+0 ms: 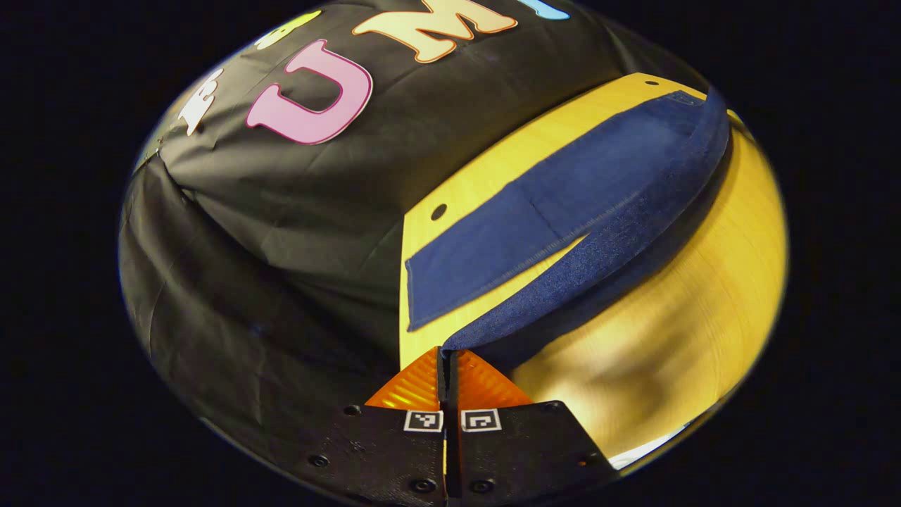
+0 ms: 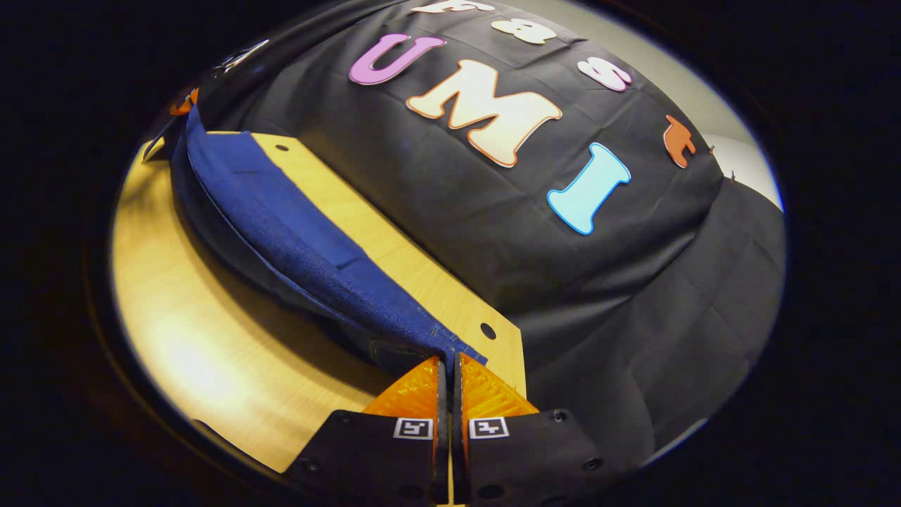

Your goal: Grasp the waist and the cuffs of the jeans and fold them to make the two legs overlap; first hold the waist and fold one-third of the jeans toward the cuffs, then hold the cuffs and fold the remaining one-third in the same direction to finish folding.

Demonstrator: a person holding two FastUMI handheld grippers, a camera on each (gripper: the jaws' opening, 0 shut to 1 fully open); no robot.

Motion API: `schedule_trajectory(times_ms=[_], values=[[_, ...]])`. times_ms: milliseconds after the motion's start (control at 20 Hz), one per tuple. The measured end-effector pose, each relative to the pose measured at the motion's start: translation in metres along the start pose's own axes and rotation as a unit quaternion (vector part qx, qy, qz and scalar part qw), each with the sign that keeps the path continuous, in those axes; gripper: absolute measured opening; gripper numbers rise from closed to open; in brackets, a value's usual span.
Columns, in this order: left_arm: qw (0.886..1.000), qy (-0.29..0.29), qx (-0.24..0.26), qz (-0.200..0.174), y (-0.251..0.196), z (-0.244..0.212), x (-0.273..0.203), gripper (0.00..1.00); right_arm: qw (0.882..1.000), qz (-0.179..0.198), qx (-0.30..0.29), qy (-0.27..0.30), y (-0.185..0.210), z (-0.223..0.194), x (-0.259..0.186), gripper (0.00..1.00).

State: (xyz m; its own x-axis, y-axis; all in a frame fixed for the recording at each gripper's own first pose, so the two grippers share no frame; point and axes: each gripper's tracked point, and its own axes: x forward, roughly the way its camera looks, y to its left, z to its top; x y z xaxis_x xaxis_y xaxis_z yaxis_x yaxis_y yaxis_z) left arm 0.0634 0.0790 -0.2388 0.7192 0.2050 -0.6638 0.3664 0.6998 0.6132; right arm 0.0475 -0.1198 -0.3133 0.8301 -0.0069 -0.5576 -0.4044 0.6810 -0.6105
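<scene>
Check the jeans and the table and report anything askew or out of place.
Nothing stands out. The jeans are mid-fold: the left gripper and right gripper each pinch an end of one leg, lifted off the wooden table, while the other leg lies flat. No damage or spills visible.

Warm overhead light glares off my wooden table [image 1: 676, 338], soft shadow pooling beneath the raised jeans [image 1: 563, 211]. Fisheye curvature bends every edge; the margins fall dim, the centres stay sharp.

a recording booth: black cloth wall [image 2: 493, 232] draped behind a bare wooden table [image 2: 211, 338].
</scene>
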Motion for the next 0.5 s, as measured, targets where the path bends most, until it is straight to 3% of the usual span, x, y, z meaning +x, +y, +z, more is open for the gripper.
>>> schedule_trajectory(times_ms=[500], values=[[0.998, -0.023, -0.01, -0.052, 0.018, 0.082, 0.126, 0.0, 0.996, -0.041, 0.054, 0.051, 0.004, 0.035, 0.102, 0.04]])
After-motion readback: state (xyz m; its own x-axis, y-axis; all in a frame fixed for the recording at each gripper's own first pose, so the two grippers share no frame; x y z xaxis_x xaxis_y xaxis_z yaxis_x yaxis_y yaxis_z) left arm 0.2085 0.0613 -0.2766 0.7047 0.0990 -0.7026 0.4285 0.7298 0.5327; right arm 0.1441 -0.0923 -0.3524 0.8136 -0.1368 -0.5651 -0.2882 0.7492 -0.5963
